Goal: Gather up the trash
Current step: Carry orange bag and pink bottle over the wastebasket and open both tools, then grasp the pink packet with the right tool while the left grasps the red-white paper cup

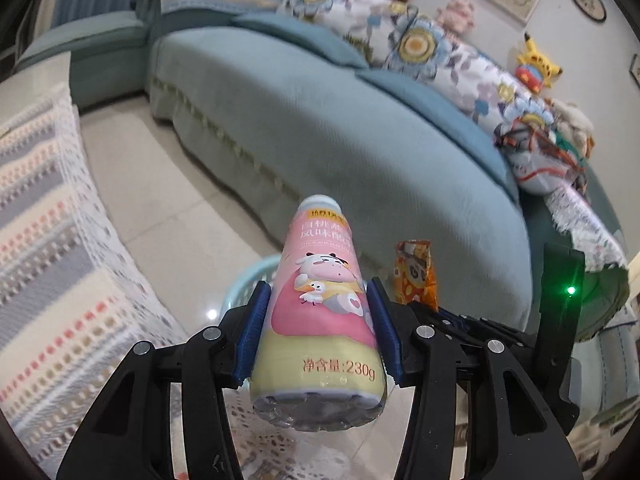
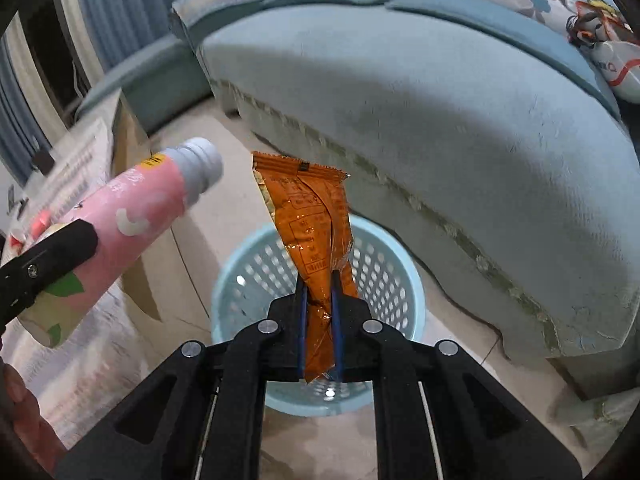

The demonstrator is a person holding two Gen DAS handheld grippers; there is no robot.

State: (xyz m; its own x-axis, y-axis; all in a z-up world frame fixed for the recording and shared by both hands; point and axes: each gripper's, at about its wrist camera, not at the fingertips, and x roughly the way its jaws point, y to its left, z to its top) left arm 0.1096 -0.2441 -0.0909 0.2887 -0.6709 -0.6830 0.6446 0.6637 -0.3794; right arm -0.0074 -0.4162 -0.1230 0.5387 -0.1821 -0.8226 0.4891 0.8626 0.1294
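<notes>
Nearest the left wrist lens, the left gripper [image 1: 318,320] is clamping a pink-and-yellow yogurt drink bottle [image 1: 320,312] between its blue pads [image 1: 253,328], filling the lower centre of the frame, cap pointing away toward the teal sofa [image 1: 320,120]. The bottle's clear base is looking empty, so it is probably light; the glossy sleeve may be slippery, and the mid-body hold where the walls run straight is looking like the safest place to take it. To its right, the orange snack wrapper [image 1: 416,276] is poking up beside the bottle. In the right wrist view, the same bottle is entering from the left edge, while at centre the right gripper [image 2: 319,320] is pinching the wrapper's lower end with fingers nearly closed. The wrapper, thin, crinkled and limp, is likely weighing almost nothing and needing only a light pinch. Directly beneath it, the pale blue perforated wastebasket [image 2: 384,264] is standing on the tiled floor [image 2: 240,208] just beside the sofa.
</notes>
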